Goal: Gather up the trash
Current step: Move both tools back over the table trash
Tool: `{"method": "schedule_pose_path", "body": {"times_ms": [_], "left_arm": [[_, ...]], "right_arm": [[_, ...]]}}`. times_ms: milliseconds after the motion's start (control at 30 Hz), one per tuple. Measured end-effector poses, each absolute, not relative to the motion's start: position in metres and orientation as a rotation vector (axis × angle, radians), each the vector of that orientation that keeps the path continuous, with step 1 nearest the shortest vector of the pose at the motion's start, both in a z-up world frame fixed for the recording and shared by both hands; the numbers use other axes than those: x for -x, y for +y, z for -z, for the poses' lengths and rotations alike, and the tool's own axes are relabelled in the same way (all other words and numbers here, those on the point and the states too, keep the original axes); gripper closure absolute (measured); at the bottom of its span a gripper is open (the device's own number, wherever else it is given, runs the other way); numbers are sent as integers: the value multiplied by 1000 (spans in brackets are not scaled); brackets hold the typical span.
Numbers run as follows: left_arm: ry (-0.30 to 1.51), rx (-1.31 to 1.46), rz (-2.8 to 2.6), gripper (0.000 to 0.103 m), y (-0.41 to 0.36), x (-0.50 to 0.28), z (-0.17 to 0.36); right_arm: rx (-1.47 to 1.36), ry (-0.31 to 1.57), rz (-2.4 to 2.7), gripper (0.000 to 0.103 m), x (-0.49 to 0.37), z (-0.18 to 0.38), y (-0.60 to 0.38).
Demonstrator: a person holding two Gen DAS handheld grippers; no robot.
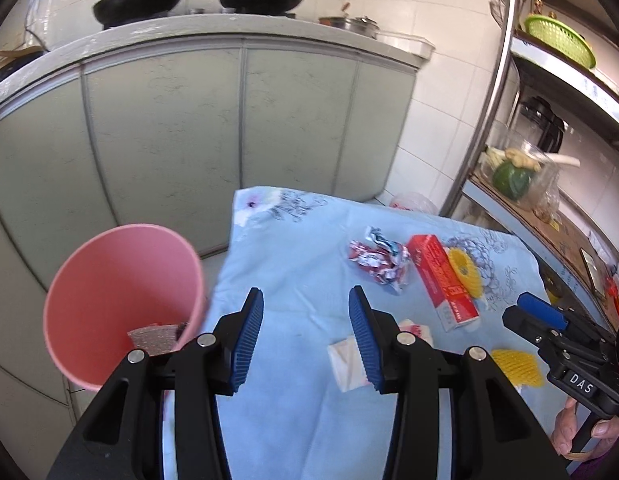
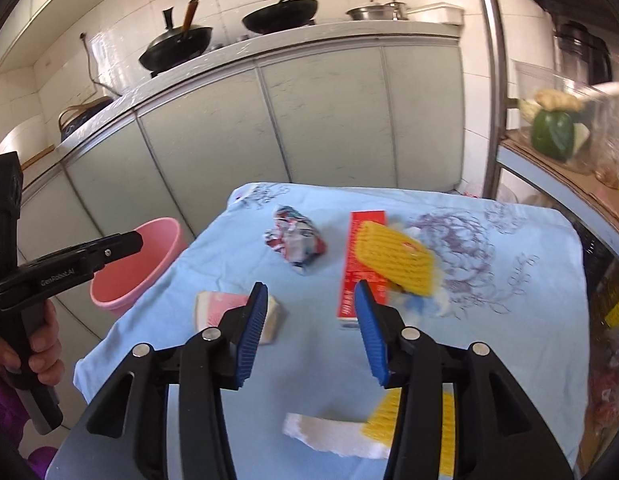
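A tiled kitchen with pale green cabinet doors [image 1: 237, 120] runs along the far side, 2 black woks [image 2: 277, 14] sitting on its top edge, and a metal shelf rack [image 1: 505, 92] stands at the right. Nearer is the counter [image 1: 301, 264], draped in a light blue cloth with a dark floral print.

Just off the counter's left edge stands a round pink plastic bin [image 1: 121, 280], with a scrap of silvery wrapper [image 1: 155, 334] lying in its bottom.

On the cloth, a long red cardboard box [image 1: 443, 282] lies toward the right, and a yellow foam fruit net [image 2: 397, 258] rests partly across it. A crumpled red, white and blue wrapper [image 2: 295, 240] sits just left of the box, apart from it. Near the middle of the counter lies a small pink and white packet [image 2: 223, 308]. At the near edge are a white piece of tissue [image 2: 329, 436] and a second yellow foam net [image 1: 517, 366], touching each other.

The left tool [image 1: 305, 336] hangs over the near left part of the cloth beside the bin, its blue ribbed pads spread wide with nothing between them. The right tool [image 2: 311, 332] hovers above the near middle, its pads likewise parted and empty. A hand [image 2: 33, 344] grips the left tool's handle.
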State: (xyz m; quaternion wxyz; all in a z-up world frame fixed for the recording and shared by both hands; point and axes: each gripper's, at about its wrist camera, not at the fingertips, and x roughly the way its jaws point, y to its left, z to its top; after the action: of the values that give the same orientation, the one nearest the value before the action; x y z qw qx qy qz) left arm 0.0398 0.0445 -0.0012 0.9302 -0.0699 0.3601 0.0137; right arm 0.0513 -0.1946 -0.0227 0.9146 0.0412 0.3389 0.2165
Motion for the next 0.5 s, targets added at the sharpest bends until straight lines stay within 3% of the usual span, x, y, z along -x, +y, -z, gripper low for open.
{"method": "schedule_pose_path", "body": {"times_ms": [500], "left_arm": [[900,254,79,59,-16,-129,45]], "right_arm": [[-142,728,-386,57,-68,41,-236]]}}
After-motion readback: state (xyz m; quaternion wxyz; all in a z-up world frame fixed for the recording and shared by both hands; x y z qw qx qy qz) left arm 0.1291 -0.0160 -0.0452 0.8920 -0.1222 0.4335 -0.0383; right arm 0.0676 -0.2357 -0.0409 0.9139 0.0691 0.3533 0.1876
